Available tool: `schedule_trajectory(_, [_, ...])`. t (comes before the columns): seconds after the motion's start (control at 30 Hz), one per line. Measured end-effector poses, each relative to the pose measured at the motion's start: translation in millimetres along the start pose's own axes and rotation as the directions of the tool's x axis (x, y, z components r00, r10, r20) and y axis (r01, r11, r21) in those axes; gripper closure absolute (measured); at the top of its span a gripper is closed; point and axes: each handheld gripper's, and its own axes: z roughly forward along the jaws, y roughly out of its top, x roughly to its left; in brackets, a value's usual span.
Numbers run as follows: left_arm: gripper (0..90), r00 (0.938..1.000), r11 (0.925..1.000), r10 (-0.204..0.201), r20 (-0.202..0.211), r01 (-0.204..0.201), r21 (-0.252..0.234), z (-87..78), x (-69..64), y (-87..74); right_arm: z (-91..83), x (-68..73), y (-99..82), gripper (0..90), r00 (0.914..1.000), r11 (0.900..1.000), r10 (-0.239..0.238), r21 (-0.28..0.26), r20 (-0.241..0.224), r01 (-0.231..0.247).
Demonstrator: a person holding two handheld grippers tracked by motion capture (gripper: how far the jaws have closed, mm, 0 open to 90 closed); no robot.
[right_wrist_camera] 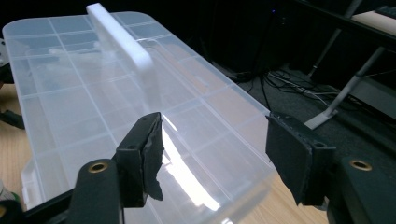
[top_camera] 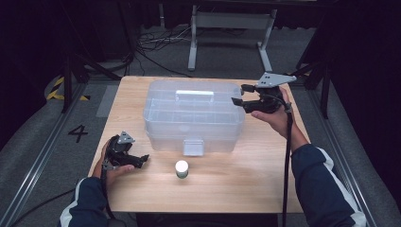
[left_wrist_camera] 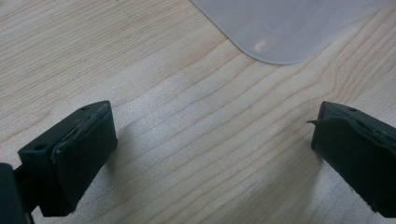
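A clear plastic compartment box [top_camera: 194, 116] with a white handle [top_camera: 194, 94] and a front latch [top_camera: 193, 147] stands mid-table. In front of it sits a small jar [top_camera: 181, 169] with a white lid. My left gripper [top_camera: 143, 161] rests low at the front left and is open. In its own view its jaws [left_wrist_camera: 212, 144] stand wide over bare wood, with a box corner [left_wrist_camera: 289, 28] beyond. My right gripper [top_camera: 239, 94] hovers at the box's right end, pointing left. It is open above the lid [right_wrist_camera: 93, 93], with nothing pressed between its pads [right_wrist_camera: 215, 149].
The wooden table [top_camera: 236, 189] has bare room at the front right. Behind it on the grey floor are cables [top_camera: 156, 45] and a white desk frame [top_camera: 231, 28]. A metal rail [top_camera: 42, 156] runs along the left.
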Motion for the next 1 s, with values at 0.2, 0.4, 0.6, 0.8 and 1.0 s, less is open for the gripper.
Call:
schedule_trajectory(0.2, [0.4,1.0,1.0,0.0,0.0,0.0,0.0,0.0,0.0,0.0,21.0,11.4,10.8,41.4,0.9976,0.9992,-0.027,0.029,-0.064,0.029])
schedule_trajectory(0.4, [0.4,1.0,1.0,0.002,0.001,-0.002,0.002,-0.1,0.2,0.1,31.8,20.0,20.4,45.9,0.9939,0.997,-0.053,0.051,-0.096,0.058])
schedule_trajectory(0.6, [0.6,1.0,1.0,0.006,0.002,-0.006,0.001,0.1,0.4,0.7,43.6,28.0,30.3,50.4,0.9897,0.9919,-0.084,0.085,-0.116,0.094])
schedule_trajectory(0.8, [17.0,0.9999,0.9998,0.013,-0.002,-0.013,-0.014,-1.4,1.1,5.6,56.0,37.7,40.7,53.2,0.9841,0.985,-0.115,0.113,-0.135,0.131])
schedule_trajectory(1.0, [25.9,0.9991,0.9945,0.039,-0.015,-0.041,-0.096,-9.5,-1.1,24.8,63.9,41.3,42.6,60.4,0.9885,0.9831,-0.116,0.131,-0.098,0.128])
